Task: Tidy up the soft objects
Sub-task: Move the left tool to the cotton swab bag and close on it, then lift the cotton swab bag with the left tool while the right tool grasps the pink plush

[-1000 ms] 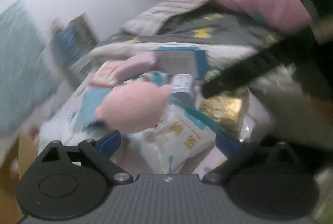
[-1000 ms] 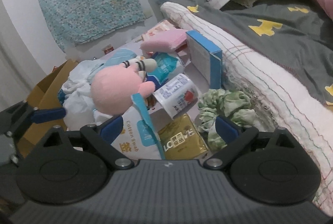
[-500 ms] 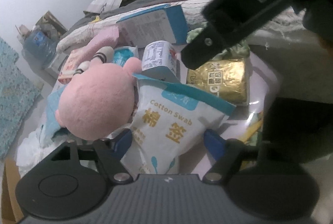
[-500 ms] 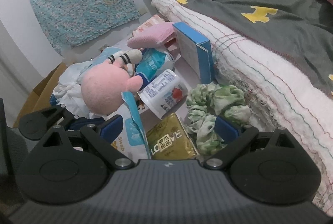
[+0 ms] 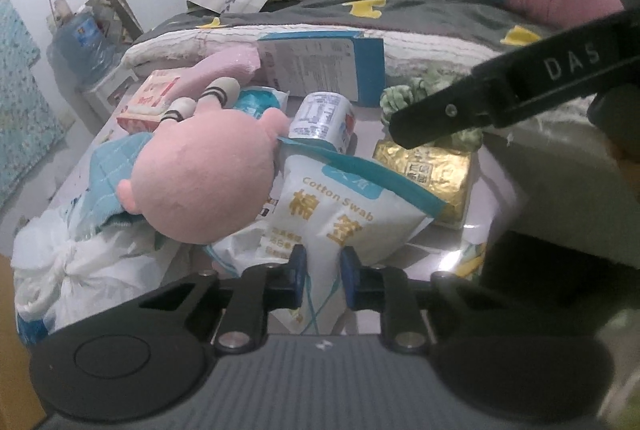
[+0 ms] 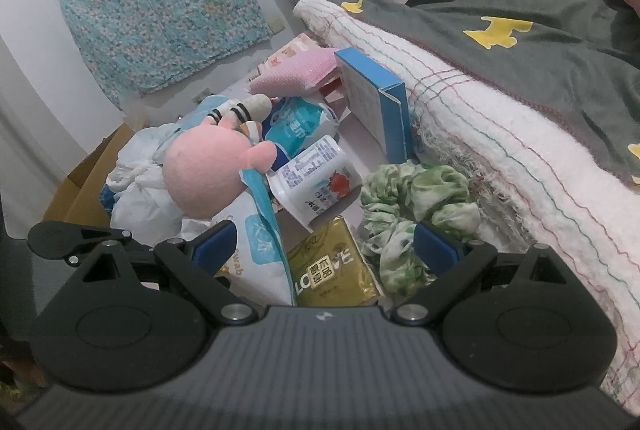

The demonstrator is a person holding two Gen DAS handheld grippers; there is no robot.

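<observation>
A white and teal cotton swab bag lies in a pile on a small table beside the bed. My left gripper is shut on the bag's lower end. A pink plush doll leans on the bag's left side. My right gripper is open and empty, above a gold packet, with the bag at its left finger and a green scrunchie at its right finger. The right gripper's black arm crosses the left wrist view.
A white cup, a blue box, a pink cloth and a white plastic bag crowd the table. The bed with a grey quilt runs along the right. A cardboard box stands at left.
My left gripper has closed from open onto the lower end of the cotton swab bag. My right gripper has shifted slightly closer over the gold packet and scrunchie and stays open.
</observation>
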